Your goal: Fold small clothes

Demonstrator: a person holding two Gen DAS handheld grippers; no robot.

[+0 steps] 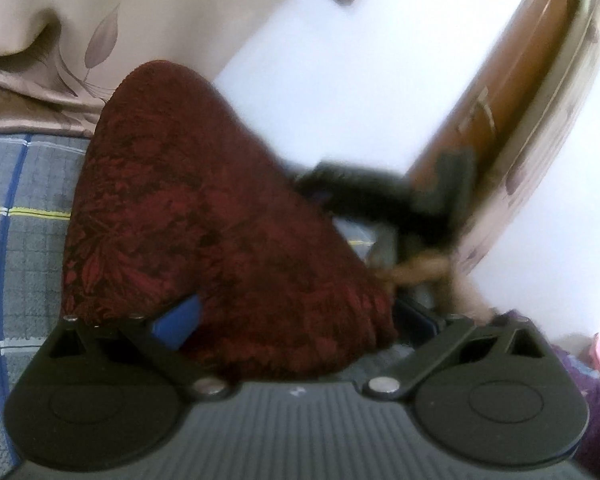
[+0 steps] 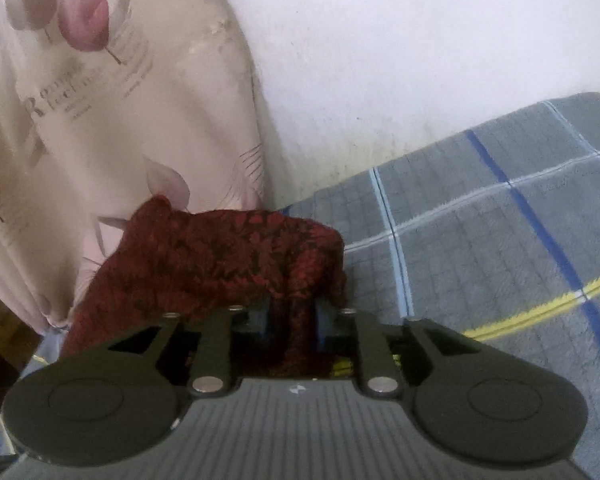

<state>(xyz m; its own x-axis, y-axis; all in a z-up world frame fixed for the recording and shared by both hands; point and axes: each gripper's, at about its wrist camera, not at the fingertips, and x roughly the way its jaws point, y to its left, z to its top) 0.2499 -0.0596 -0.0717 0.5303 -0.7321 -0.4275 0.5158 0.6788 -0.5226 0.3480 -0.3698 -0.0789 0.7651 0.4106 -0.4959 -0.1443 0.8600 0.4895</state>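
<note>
So from my end, both feeds are mostly filled with the dark red patterned garment [image 2: 220,256], which is bunched up over a grey plaid bed cover [image 2: 500,220] with blue, white and yellow lines.

Right wrist view: the right hand-held gripper [image 2: 292,316] has a hanging fold of the red cloth pinched between its blue pads [image 2: 322,322], jaws narrowed down onto it. The rest of the garment bulges up and away toward a cream curtain with leaf print [image 2: 120,100] on the left. How much cloth sits below the jaws I can't see, since the gripper body covers it.

Left wrist view is worse. The left hand-held gripper [image 1: 296,322] is half buried: one blue pad [image 1: 180,320] pokes out at the left, the other finger is only a dark sliver at the right edge of the cloth. The linkage arms are spread fairly wide and the red fabric fills the gap, draping over it, but whether the pads actually press on it I can't tell.

Further back in that view there's a smeared dark shape [image 1: 400,196], the right hand-held gripper with motion blur, and a bit of a hand [image 1: 416,272] under it. Too blurry to read anything from. A brown wooden door [image 1: 512,92] is cut off by the lens edge, and something purple [image 1: 596,400] sits in the bottom right corner, not identifiable.
</note>
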